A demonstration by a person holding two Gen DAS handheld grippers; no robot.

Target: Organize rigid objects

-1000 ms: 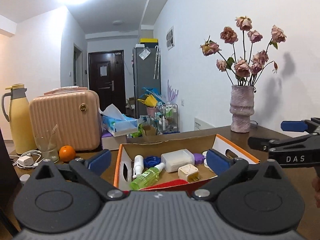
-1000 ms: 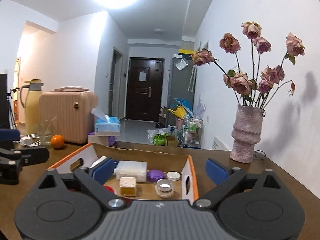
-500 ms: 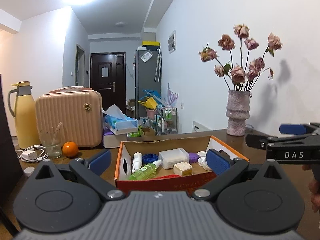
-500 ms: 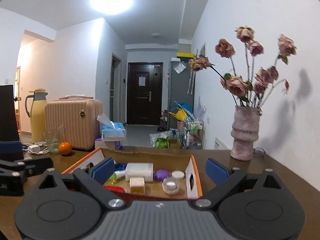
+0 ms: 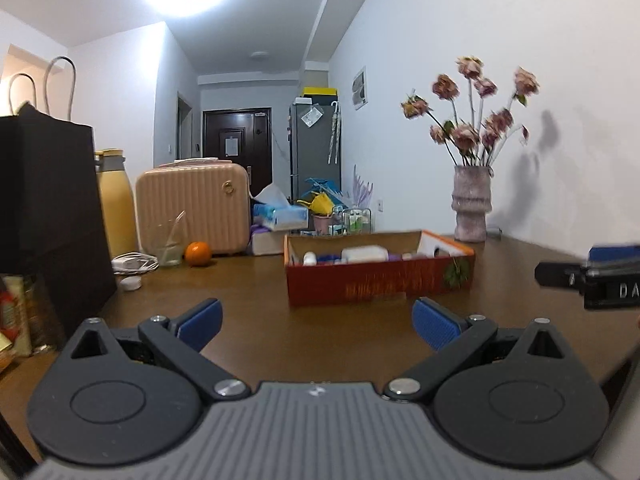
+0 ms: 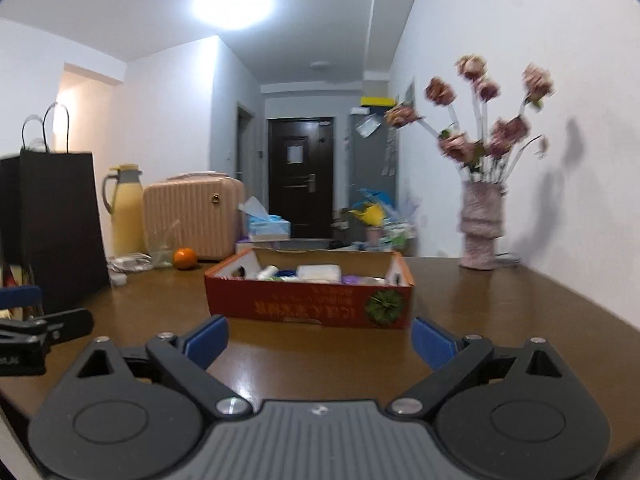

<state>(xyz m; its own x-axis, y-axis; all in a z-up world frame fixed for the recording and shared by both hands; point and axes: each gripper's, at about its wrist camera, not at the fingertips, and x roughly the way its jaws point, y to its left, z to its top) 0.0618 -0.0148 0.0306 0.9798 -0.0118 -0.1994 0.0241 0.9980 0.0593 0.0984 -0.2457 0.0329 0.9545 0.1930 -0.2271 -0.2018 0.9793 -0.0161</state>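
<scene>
Left claw [image 5: 316,326] alone beside snack packets [image 5: 12,320].

Left gripper [image 5: 316,322] held low and level over the table [image 5: 320,344], blue pads [image 5: 200,320] spread wide with nothing between them. Right gripper [image 6: 320,338] alongside it, equally wide and empty, likewise facing along the table; each gripper's tip shows at the edge of the other's view.

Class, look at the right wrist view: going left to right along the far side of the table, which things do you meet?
Black paper bag → yellow thermos → pink suitcase → tissue box → vase of dried roses.
</scene>
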